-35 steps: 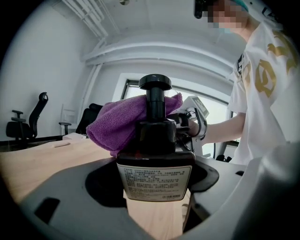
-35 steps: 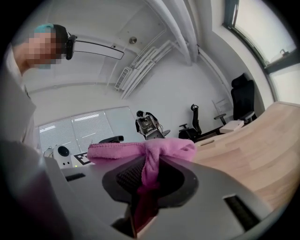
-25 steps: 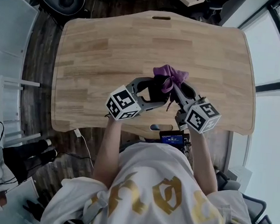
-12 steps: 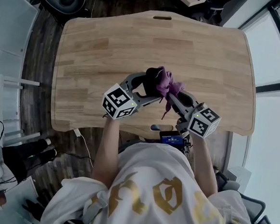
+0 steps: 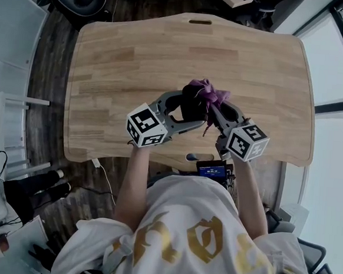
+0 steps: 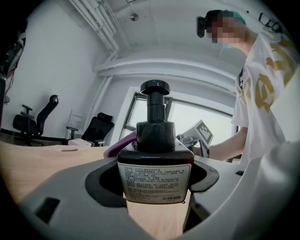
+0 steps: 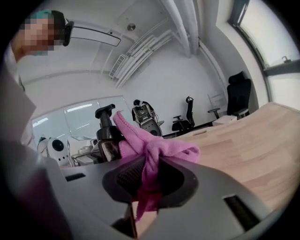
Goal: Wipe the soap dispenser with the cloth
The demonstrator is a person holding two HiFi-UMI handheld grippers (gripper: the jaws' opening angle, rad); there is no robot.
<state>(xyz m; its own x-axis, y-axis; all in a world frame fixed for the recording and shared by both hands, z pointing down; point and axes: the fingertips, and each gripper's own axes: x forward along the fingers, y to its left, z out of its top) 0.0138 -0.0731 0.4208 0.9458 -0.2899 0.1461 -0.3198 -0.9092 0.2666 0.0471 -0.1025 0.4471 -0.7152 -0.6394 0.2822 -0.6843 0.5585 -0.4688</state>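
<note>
Soap dispenser (image 6: 154, 157) clamped in left tool (image 6: 154, 190), cloth (image 7: 151, 146) pinched in right tool (image 7: 146, 183), over wooden table (image 5: 130, 59).

An office: black swivel chairs (image 6: 33, 119) along the wall, a wooden desk (image 5: 136, 54) with a cable slot, tall windows (image 5: 342, 52).

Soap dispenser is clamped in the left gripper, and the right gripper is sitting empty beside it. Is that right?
Not quite. The right gripper is not empty: the right gripper view shows its jaws shut on the purple cloth, held up by the bottle. The rest stands: the left gripper is clamped on the soap dispenser.
</note>
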